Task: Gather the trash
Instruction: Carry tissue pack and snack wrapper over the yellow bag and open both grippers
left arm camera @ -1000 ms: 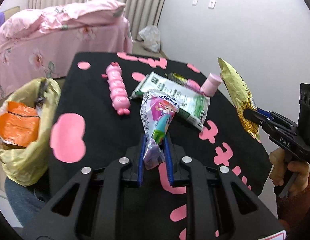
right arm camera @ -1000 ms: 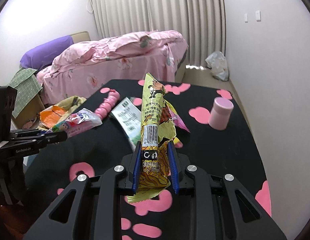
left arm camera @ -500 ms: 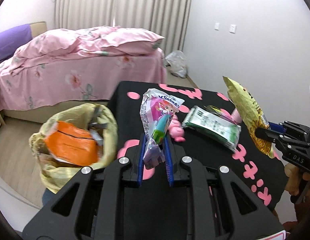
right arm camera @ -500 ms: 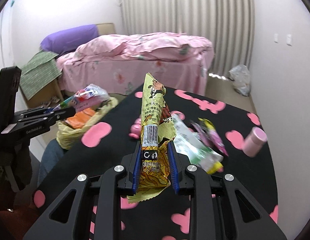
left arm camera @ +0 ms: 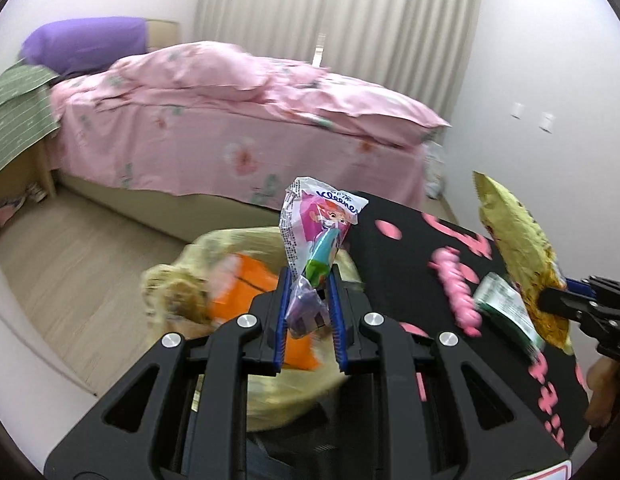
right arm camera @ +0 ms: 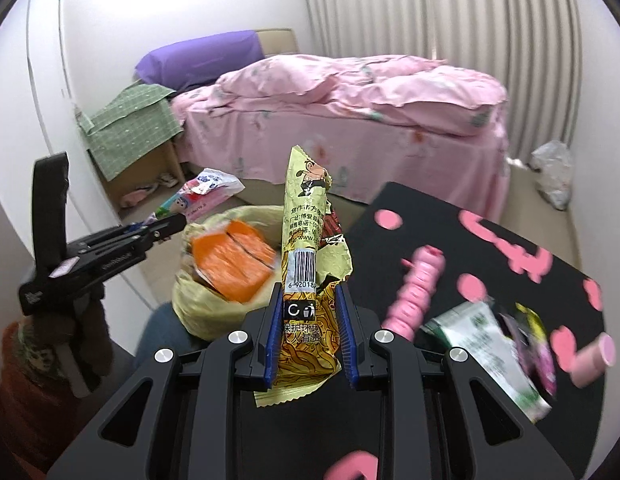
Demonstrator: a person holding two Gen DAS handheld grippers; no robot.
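My left gripper [left arm camera: 308, 280] is shut on a pink tissue wrapper [left arm camera: 315, 224] that stands up between its blue pads, right above the yellow trash bag [left arm camera: 174, 288] with an orange packet [left arm camera: 246, 284] inside. My right gripper [right arm camera: 308, 296] is shut on a yellow noodle wrapper [right arm camera: 308, 248], held upright over the black table's edge just right of the trash bag [right arm camera: 214, 320]. Seen from the right wrist, the left gripper [right arm camera: 178, 222] hangs left of the bag with the tissue wrapper [right arm camera: 206, 192]. The left wrist view shows the right gripper [left arm camera: 549, 300] and noodle wrapper [left arm camera: 517, 256] at far right.
On the black table [right arm camera: 489, 420] with pink shapes lie a pink segmented toy [right arm camera: 419, 288], a green-white packet [right arm camera: 481, 344], a purple-yellow wrapper [right arm camera: 533, 340] and a pink cup [right arm camera: 593, 356]. A pink bed [right arm camera: 349, 120] stands behind. A person's knee [right arm camera: 158, 328] sits under the bag.
Both grippers have swung left from over the table toward the trash bag, each still holding its wrapper. The left one now hangs over the bag; the right has reached the table's edge.
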